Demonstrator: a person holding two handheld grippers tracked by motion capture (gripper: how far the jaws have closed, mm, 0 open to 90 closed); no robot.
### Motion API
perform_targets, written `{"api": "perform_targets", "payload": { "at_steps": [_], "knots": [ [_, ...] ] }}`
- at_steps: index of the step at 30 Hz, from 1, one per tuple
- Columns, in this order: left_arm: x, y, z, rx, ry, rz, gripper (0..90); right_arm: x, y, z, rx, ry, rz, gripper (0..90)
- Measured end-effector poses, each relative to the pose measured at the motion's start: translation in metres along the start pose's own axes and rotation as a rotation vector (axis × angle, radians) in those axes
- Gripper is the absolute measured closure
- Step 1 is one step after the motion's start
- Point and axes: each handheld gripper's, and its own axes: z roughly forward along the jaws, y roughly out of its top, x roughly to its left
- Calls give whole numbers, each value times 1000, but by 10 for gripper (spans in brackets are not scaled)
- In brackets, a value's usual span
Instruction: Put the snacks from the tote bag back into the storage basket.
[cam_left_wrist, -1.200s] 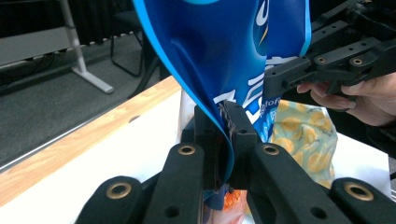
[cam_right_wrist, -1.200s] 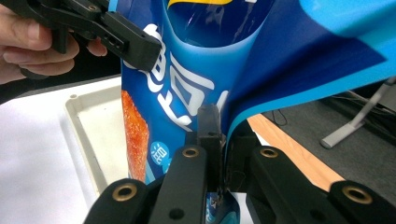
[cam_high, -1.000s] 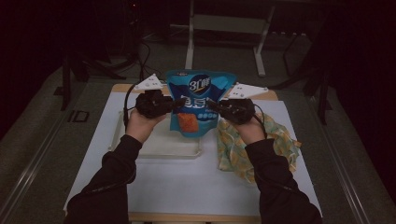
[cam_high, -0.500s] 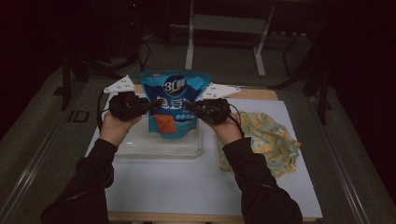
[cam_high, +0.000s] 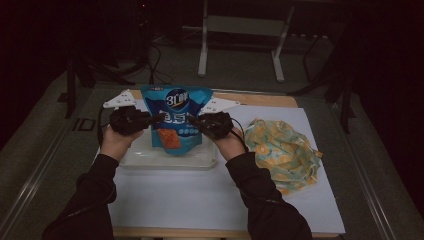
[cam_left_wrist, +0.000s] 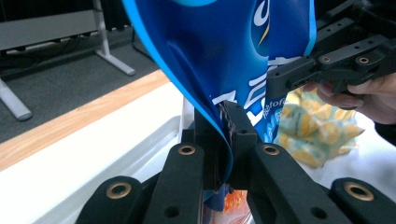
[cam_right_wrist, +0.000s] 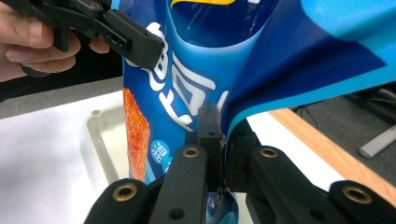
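Both grippers, left (cam_high: 156, 120) and right (cam_high: 194, 121), pinch the blue bag (cam_high: 175, 120) by its side edges, keeping it upright above the clear tray (cam_high: 135, 159).

Black sleeves (cam_high: 95, 200), black brass-riveted fingers (cam_left_wrist: 243, 133)

A dim lab or recording room rather than a home. The wooden tabletop (cam_high: 260, 98) is covered by a white sheet (cam_high: 200, 200) and stands on grey carpet (cam_high: 40, 165). Beyond its far edge rises a grey metal stand (cam_high: 240, 30) on splayed legs, with dark cables (cam_high: 150, 55) trailing over the floor near the far left corner.
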Motion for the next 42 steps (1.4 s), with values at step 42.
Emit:
{"api": "perform_targets", "payload": {
  "at_steps": [42],
  "knots": [
    [32,-62,11,-11,-26,-80,675,8,-38,42,22,0,32,738]
  ]
}}
